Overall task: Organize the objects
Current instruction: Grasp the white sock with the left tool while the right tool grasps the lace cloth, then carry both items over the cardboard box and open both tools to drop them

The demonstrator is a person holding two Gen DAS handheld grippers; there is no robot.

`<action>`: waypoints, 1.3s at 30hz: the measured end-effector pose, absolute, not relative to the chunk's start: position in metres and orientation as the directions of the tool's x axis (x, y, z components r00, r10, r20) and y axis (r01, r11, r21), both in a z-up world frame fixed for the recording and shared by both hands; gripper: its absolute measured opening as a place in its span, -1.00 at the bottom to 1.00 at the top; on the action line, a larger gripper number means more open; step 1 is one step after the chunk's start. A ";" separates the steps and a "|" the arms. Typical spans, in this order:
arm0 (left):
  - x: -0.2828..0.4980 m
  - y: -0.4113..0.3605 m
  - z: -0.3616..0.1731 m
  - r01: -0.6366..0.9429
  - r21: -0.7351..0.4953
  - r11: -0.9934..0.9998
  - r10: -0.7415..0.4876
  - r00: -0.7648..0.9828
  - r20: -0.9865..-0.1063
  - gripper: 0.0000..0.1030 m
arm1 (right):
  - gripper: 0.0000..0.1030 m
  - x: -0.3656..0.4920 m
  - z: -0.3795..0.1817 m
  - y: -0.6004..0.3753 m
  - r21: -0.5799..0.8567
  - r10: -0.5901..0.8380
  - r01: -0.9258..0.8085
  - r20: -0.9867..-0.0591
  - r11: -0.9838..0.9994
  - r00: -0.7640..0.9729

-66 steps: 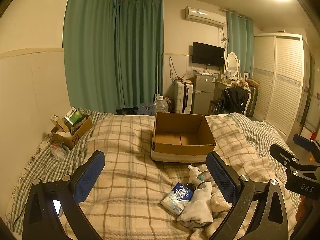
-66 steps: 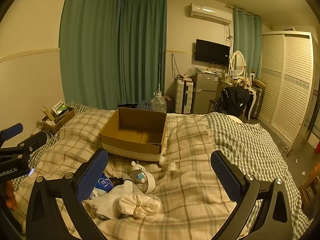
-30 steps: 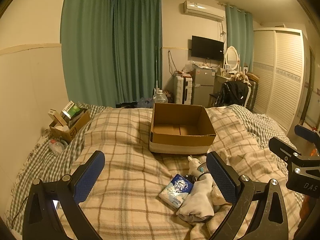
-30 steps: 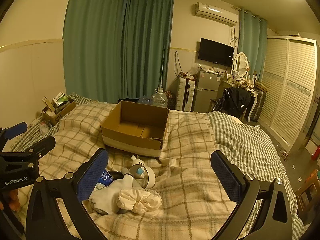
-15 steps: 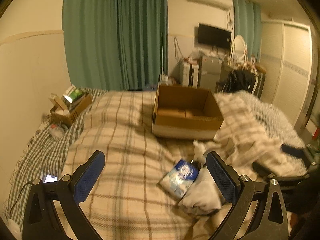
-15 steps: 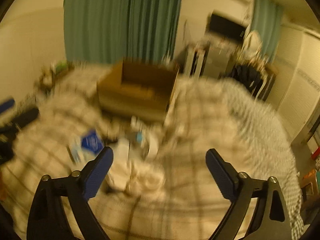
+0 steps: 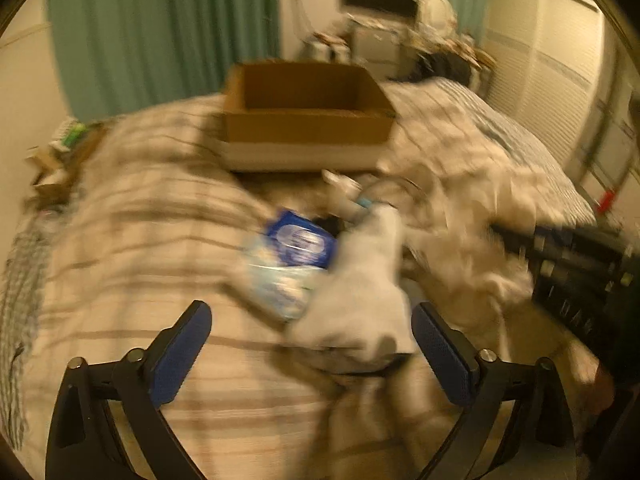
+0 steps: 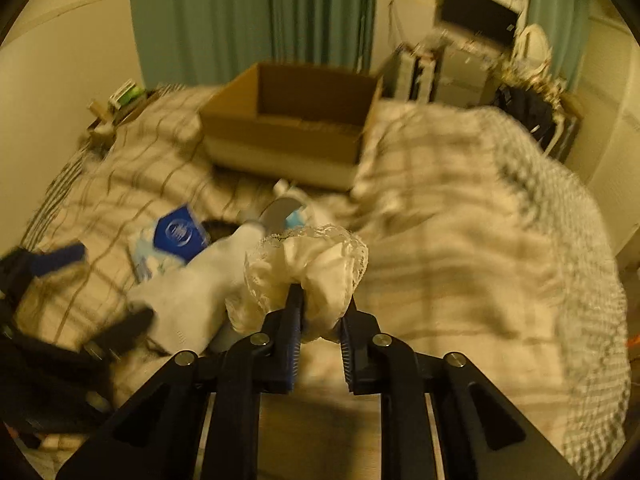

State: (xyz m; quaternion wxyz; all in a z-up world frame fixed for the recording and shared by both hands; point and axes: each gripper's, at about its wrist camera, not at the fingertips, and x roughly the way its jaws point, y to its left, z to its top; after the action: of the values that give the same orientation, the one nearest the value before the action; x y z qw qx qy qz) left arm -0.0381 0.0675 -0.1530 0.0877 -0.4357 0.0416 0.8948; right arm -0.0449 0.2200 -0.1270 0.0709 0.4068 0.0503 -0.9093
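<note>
My right gripper [image 8: 322, 312] is shut on a cream lace-edged scrunchie [image 8: 312, 264] at the right of a pile on the plaid bed. The pile holds a white sock [image 8: 196, 292], a blue wipes packet [image 8: 176, 236] and a small toy [image 8: 288, 204]. My left gripper [image 7: 312, 332] is open and empty, just before the white sock [image 7: 364, 296] and the blue packet [image 7: 296, 244]. An open cardboard box [image 7: 304, 116] stands beyond the pile; it also shows in the right wrist view [image 8: 288, 124]. Both views are blurred.
A small carton of clutter [image 8: 120, 104] sits at the bed's far left corner. The plaid quilt [image 8: 480, 248] bunches up to the right of the box. Green curtains, a TV and a dresser stand behind the bed. The left gripper shows at the right wrist view's left edge [image 8: 52, 264].
Both grippers have dropped down and forward to the pile. My right gripper has gone from wide open to shut on the scrunchie. The left gripper stays open.
</note>
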 end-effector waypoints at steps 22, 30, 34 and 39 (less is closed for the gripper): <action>-0.019 0.065 -0.083 -0.264 -0.063 -0.962 0.228 -0.662 -0.714 -0.32 | -0.69 -0.004 -0.051 0.230 -0.056 -0.098 0.166 -0.613 -0.984 -0.784; -0.062 0.051 0.014 -0.245 0.002 -0.969 0.198 -0.788 -0.583 -0.32 | -0.70 -0.029 0.025 0.217 -0.124 -0.127 0.217 -0.503 -0.968 -0.855; -0.109 0.053 0.049 -0.227 0.070 -0.971 0.154 -0.827 -0.541 -0.32 | -0.74 -0.070 0.061 0.208 -0.146 -0.152 0.245 -0.467 -0.958 -0.871; -0.180 0.052 0.058 -0.216 0.076 -0.973 0.140 -0.823 -0.551 -0.32 | -0.82 -0.150 0.084 0.197 -0.123 -0.202 0.294 -0.481 -0.948 -0.853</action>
State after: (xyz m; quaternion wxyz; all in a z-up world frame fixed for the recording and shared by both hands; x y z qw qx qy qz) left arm -0.1798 0.0520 0.0582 0.0933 -0.2826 0.0675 0.9523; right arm -0.1496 0.1968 0.0840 0.1296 0.2381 0.0963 -0.9577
